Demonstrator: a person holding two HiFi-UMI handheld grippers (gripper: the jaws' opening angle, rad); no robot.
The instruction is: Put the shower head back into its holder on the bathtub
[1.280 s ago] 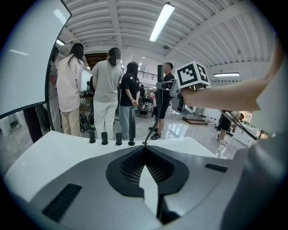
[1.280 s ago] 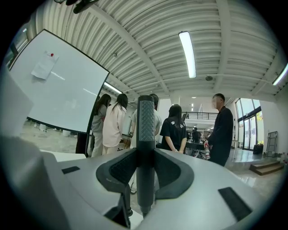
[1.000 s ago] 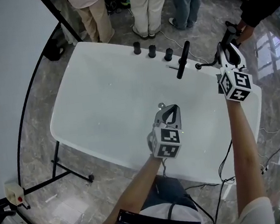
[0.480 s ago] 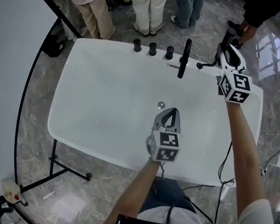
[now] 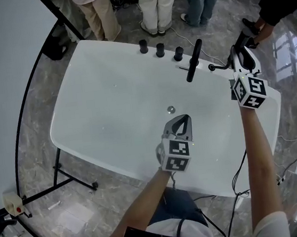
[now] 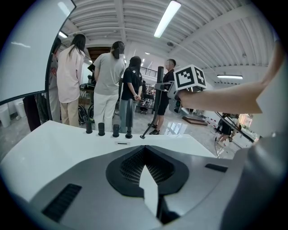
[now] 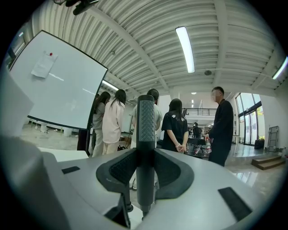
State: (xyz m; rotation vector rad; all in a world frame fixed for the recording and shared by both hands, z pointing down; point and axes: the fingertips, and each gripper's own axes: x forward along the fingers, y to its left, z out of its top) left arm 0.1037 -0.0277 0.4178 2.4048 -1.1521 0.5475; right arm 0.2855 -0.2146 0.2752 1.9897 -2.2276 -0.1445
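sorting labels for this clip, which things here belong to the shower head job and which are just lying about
In the job: shower head, gripped upright in the right tongs; white bathtub.
Just around: three black knobs, drain, shut left tongs, people standing, whiteboard.

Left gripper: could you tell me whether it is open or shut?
The left gripper is shut: its tips meet in its own view, with nothing between them.
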